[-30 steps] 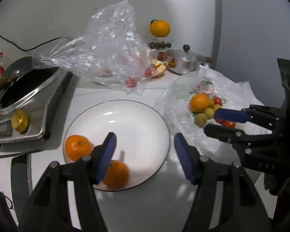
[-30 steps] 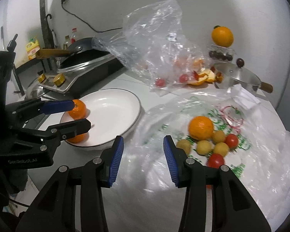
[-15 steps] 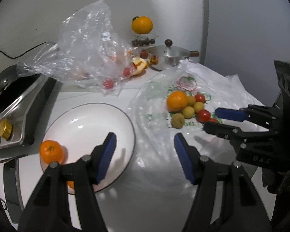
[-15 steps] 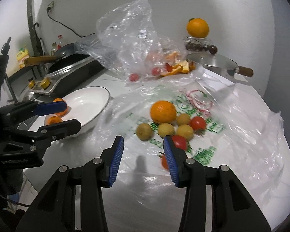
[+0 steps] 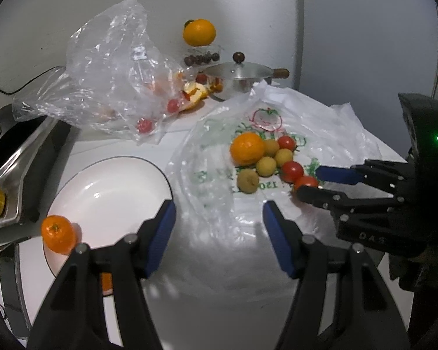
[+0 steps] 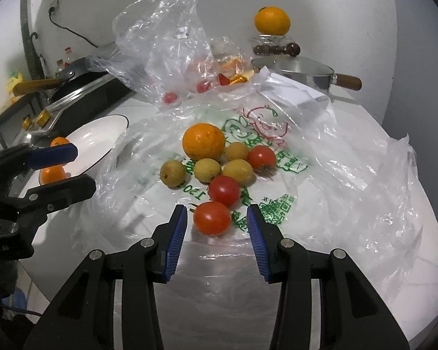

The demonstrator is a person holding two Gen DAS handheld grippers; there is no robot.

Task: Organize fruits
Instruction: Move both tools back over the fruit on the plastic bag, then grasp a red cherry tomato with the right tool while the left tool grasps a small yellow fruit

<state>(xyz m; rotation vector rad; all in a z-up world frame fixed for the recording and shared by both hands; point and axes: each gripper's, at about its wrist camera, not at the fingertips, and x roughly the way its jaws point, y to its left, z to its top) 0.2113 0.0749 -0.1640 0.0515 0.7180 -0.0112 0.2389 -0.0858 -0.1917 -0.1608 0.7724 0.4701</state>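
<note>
Right tongs (image 6: 216, 224) spread around nearest tomato (image 6: 212, 218) — left tongs (image 5: 218, 221) spread, empty.

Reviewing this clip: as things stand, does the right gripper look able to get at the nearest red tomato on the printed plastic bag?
Probably yes. The right gripper is open, with the nearest red tomato sitting just ahead between its fingertips, untouched. Nothing blocks the way; only the second tomato crowds it from behind.

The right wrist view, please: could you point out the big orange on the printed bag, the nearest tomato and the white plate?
big orange (image 6: 203, 141), right wrist view, middle of its skin.
nearest tomato (image 6: 212, 218), right wrist view, its front face, between the open blue pads.
white plate (image 6: 97, 143), right wrist view, bare inner surface.
</note>
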